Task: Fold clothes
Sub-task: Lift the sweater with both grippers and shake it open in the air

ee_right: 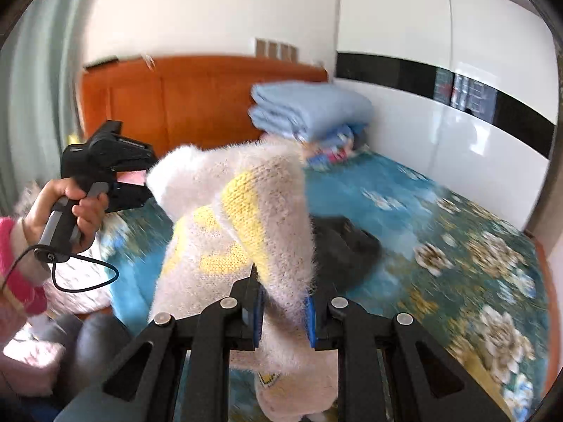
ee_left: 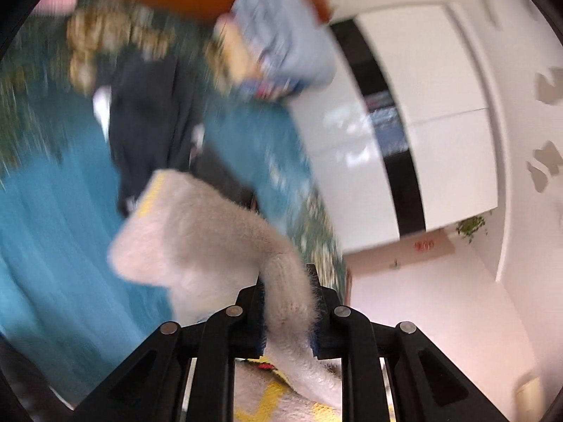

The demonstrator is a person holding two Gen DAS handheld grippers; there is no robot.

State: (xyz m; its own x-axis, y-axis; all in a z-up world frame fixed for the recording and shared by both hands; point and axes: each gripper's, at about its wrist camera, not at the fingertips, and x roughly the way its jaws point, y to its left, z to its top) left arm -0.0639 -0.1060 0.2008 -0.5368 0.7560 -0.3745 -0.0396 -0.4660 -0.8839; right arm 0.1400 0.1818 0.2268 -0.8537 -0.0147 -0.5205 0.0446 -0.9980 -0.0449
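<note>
Right wrist view: both grippers, right [ee_right: 284, 311] and left [ee_left: 289, 311], pinch the fluffy white-and-yellow knitted sweater [ee_right: 239, 218] between their fingers, lifted above the floral teal bedspread [ee_right: 457, 246]; keeping both grips firm should let it hang flat.

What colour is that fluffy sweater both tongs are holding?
The sweater is creamy white with yellow patches, clearest in the right wrist view.

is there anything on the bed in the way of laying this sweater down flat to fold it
Yes. A dark garment lies on the bedspread just behind the fuzzy white and yellow sweater, which both the left gripper and right gripper hold up. Folded blue blankets sit farther back by the headboard.
</note>
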